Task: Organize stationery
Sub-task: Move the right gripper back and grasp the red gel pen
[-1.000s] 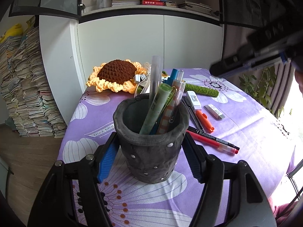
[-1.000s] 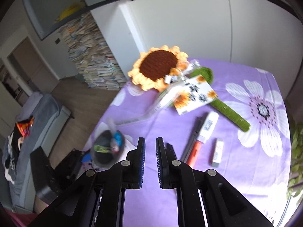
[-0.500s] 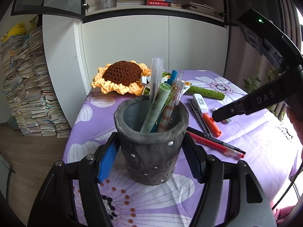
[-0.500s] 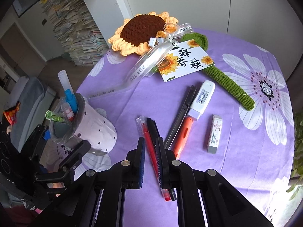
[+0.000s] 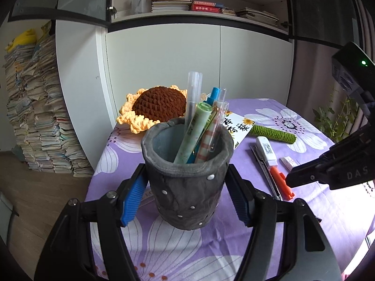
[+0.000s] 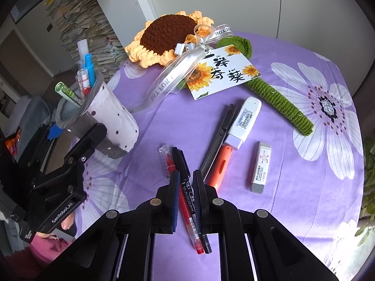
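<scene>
My left gripper [image 5: 187, 196] is shut on a grey dotted pen holder [image 5: 187, 180] that stands on the purple flowered tablecloth and holds several pens. The holder also shows in the right wrist view [image 6: 103, 121]. My right gripper [image 6: 186, 187] is slightly open, its fingers on either side of a red pen [image 6: 185, 206] and a black pen [image 6: 191, 196] that lie side by side on the cloth. It has not closed on them. My right gripper also shows in the left wrist view [image 5: 290, 180].
To the right of the pens lie a dark utility knife [image 6: 219, 138], a white and orange correction tape [image 6: 236, 135] and an eraser [image 6: 261, 166]. A crocheted sunflower [image 6: 168, 35] with a ribbon and card [image 6: 222, 72] lies at the back. The table edge [image 5: 98, 161] is left of the holder.
My right gripper has come down toward the cloth and opened a little around the red and black pens. My left gripper has kept hold of the pen holder.
</scene>
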